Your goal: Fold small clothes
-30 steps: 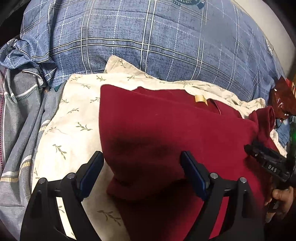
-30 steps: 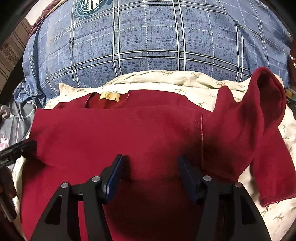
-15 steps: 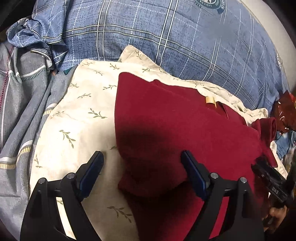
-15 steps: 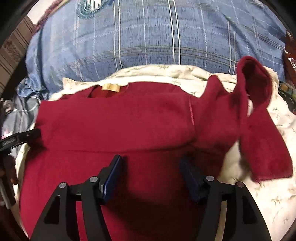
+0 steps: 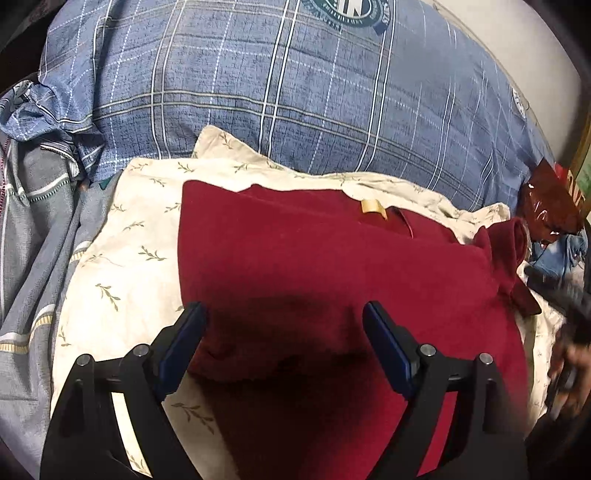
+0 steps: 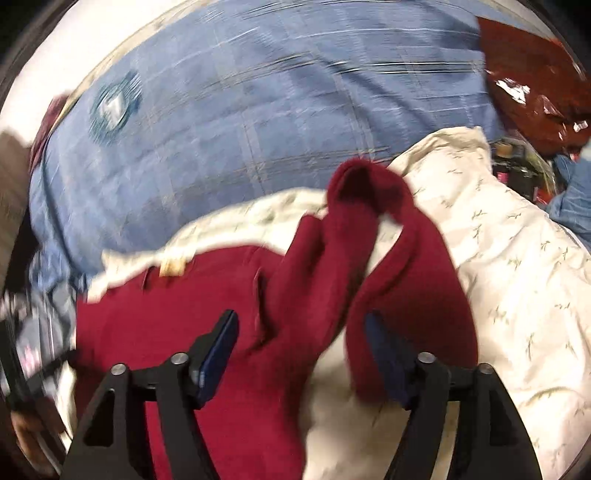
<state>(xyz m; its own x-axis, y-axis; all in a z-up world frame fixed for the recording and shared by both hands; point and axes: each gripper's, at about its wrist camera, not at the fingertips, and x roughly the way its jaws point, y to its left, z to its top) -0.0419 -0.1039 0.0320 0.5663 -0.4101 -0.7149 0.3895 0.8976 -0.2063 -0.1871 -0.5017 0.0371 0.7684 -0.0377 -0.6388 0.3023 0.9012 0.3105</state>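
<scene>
Left tool (image 5: 282, 334): released, its jaws wide, hovering over the near left part of the red sweater (image 5: 332, 280); nothing is pressed between the blue pads.
Right tool (image 6: 301, 349): released; its jaws have just been opening, and the sleeve (image 6: 373, 229) lies loose in front of them, not pinched. This view is much blurred.
Task's thing: the red sweater lies on a cream cloth with leaf print (image 5: 129, 266), which is spread on a blue checked duvet (image 5: 295, 92) on the bed.
What has changed: a second ago the right tool looked at the middle of the body of the sweater; now it faces the right sleeve, which stands up in a hump beside the body. The left side of the sweater looks folded in the same as before.
Meaning for the task: I judge the left fold is done and the right sleeve is the next part to fold over the body.
Labels: a small tan neck tag (image 5: 373, 207) is at the collar, its writing too small to read. A round crest (image 5: 347, 13) is printed on the duvet; its letters cannot be read.
</scene>
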